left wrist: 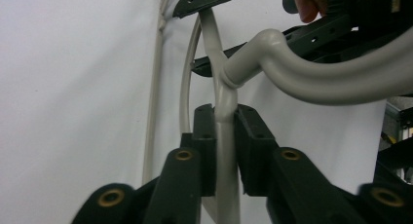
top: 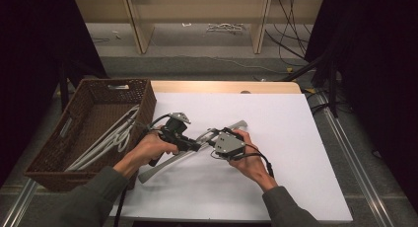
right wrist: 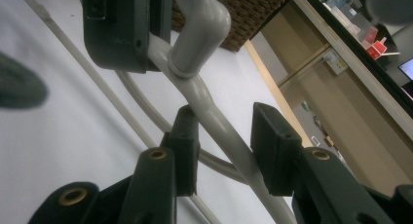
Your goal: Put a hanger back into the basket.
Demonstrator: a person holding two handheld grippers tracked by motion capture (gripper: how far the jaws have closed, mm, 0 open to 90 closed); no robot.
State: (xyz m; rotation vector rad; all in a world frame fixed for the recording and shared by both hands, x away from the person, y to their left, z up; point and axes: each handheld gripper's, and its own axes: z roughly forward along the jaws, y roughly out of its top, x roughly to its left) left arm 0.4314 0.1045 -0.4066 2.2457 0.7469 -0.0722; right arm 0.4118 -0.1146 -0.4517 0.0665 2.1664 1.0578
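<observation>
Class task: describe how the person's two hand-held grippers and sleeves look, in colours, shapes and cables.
Both sleeves are dark grey-green. The left gripper is black, with a grey three-cornered plate on top; the right gripper carries a similar grey plate. Each has black jaws with brass-coloured pivot rings. A black cable trails from the right one.

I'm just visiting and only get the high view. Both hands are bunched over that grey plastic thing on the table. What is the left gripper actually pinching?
Observer: The left gripper view shows the left gripper shut on the thin stem of the grey hanger, just below a thicker elbow joint.
Operator: And the right one?
Observer: In the right gripper view the same stem slants between the pads of the right gripper, also below that elbow.
Operator: How close are the two?
Observer: Very close. The left gripper's dark pad sits on the stem right above the right gripper's jaws.
</observation>
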